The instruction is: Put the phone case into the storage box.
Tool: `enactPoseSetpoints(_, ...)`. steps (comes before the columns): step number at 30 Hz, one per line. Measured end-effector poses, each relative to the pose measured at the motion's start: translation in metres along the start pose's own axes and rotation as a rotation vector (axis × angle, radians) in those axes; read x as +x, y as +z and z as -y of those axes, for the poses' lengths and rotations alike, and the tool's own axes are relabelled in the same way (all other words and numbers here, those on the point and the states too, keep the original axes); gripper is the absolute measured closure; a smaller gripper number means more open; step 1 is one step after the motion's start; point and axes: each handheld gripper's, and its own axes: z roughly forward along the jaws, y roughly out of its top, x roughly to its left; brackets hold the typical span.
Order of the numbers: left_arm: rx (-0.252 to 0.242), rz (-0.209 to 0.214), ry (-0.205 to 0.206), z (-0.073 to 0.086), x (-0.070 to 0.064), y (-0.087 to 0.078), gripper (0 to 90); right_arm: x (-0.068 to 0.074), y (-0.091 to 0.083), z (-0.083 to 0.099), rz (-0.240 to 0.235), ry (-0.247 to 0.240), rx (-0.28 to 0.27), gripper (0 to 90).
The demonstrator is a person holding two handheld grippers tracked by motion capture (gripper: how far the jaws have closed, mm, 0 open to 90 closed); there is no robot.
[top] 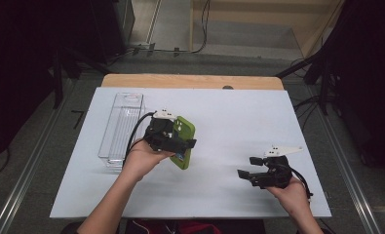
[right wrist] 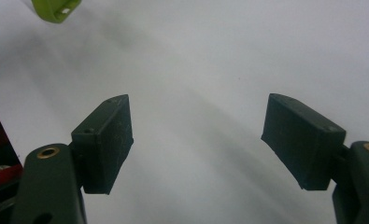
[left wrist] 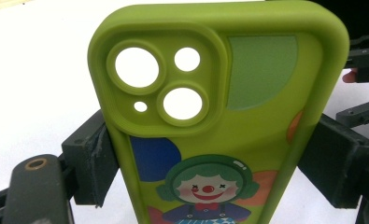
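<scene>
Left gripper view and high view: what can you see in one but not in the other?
The left gripper view alone gives the clown picture and the round camera holes on the green phone case. The high view alone gives the clear plastic box, the white table with its edges, and the person's arms. Both share the phone case clamped by the left gripper and the open right gripper.
</scene>
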Motion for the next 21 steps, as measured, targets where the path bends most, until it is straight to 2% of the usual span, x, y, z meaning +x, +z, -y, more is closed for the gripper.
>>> enactPoseSetpoints(15, -0.01, -0.012, -0.012, -0.003, 0.008, -0.007, 16.1, -0.002, 0.002, 0.009, 0.025, 0.003, 0.029, 22.6)
enactPoseSetpoints(21, -0.022, -0.022, -0.018, -0.006, 0.009, -0.015, 16.1, -0.002, 0.002, 0.009, 0.029, 0.004, 0.012, 22.6)
